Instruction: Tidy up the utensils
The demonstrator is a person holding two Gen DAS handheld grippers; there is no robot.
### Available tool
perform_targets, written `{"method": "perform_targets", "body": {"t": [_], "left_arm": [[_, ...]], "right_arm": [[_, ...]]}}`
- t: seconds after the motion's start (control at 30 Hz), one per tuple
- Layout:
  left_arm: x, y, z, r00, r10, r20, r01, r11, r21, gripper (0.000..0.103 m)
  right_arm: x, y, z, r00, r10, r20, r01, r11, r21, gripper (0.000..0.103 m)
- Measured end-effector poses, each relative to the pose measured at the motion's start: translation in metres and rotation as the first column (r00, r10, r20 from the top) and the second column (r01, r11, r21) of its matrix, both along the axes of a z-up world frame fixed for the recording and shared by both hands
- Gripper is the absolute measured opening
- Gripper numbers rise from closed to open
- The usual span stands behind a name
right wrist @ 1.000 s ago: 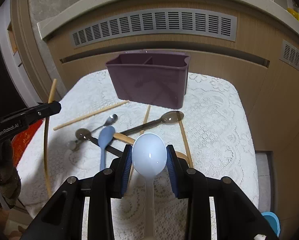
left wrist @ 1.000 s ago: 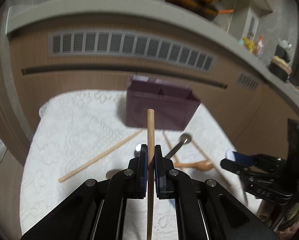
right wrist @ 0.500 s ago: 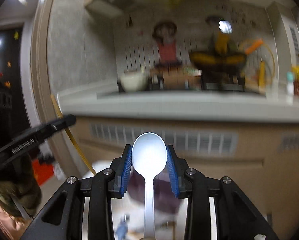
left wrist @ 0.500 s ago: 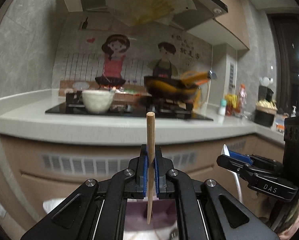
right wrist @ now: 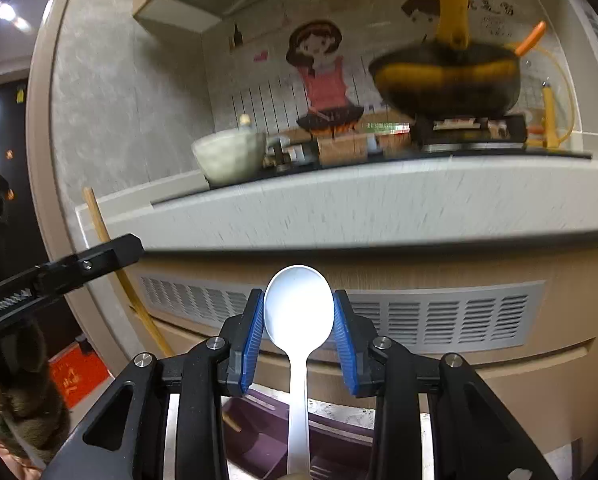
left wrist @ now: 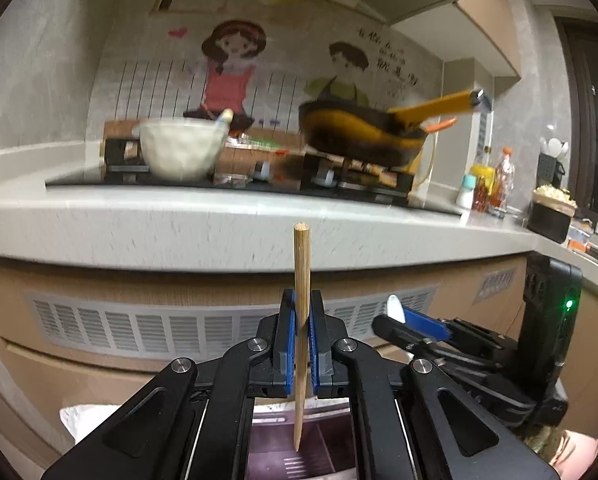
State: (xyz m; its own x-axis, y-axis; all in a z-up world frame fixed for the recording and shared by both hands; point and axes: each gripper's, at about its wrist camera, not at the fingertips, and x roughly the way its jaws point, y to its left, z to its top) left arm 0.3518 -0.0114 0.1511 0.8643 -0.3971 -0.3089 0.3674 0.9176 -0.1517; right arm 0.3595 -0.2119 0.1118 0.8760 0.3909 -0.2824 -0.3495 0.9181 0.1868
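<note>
Left wrist: left gripper (left wrist: 302,334) clenched on chopstick (left wrist: 301,280), upright, tip down over purple organizer (left wrist: 295,440), mostly hidden by the fingers | Right wrist: right gripper (right wrist: 299,330) grasping white spoon (right wrist: 298,316), bowl up, handle down and cut off; organizer (right wrist: 267,444) below; pan (right wrist: 447,80) blurred.

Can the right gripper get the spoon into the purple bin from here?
Probably yes. The right gripper grips the white spoon by its bowl, handle hanging over the purple bin below, nothing visible between them.
</note>
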Motion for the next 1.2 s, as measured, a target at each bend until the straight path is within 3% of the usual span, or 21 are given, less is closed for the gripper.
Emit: {"method": "perform_targets", "body": {"t": [0.17,0.33,0.4,0.43,0.5,0.67,0.77,1.0,1.2], "left_arm": [[0.028,-0.002,-0.039,0.996,-0.005,-0.086,0.004,1.0,-0.005,0.006],[0.036,-0.014,-0.078,0.98,-0.044,-0.194,0.051,0.998,0.029,0.009],[0.033,-0.015,-0.088,0.975,-0.044,-0.219,0.052,0.998,0.034,0.017],[0.031,-0.015,-0.092,0.974,-0.035,-0.225,0.044,0.998,0.035,0.021],[0.024,-0.011,-0.096,0.973,-0.016,-0.23,0.024,0.999,0.032,0.036],[-0.006,0.007,-0.101,0.974,0.066,-0.217,-0.053,0.996,0.065,0.055],[-0.022,0.022,-0.11,0.968,0.092,-0.234,-0.075,0.994,0.082,0.064],[-0.048,0.055,-0.152,0.923,0.122,-0.364,-0.085,0.989,0.118,0.065],[-0.065,0.061,-0.202,0.862,0.079,-0.501,0.008,0.986,0.169,0.065]], "right_arm": [[0.026,0.013,-0.039,0.999,-0.029,-0.039,0.027,0.999,-0.04,0.032],[0.039,0.015,-0.077,0.99,-0.012,-0.137,0.007,0.999,-0.037,0.033],[0.037,0.014,-0.09,0.983,-0.005,-0.182,-0.003,0.999,-0.046,0.037],[0.034,0.013,-0.095,0.98,-0.004,-0.199,-0.007,0.999,-0.053,0.047],[0.022,0.009,-0.097,0.981,-0.032,-0.193,0.017,0.997,-0.079,0.056],[-0.018,-0.009,-0.091,0.985,-0.086,-0.151,0.067,0.99,-0.126,0.057],[-0.043,-0.022,-0.092,0.975,-0.138,-0.172,0.11,0.981,-0.161,0.07],[-0.085,-0.033,-0.132,0.937,-0.217,-0.273,0.134,0.947,-0.292,0.081],[-0.11,-0.015,-0.163,0.911,-0.16,-0.381,0.036,0.949,-0.312,0.081]]}}
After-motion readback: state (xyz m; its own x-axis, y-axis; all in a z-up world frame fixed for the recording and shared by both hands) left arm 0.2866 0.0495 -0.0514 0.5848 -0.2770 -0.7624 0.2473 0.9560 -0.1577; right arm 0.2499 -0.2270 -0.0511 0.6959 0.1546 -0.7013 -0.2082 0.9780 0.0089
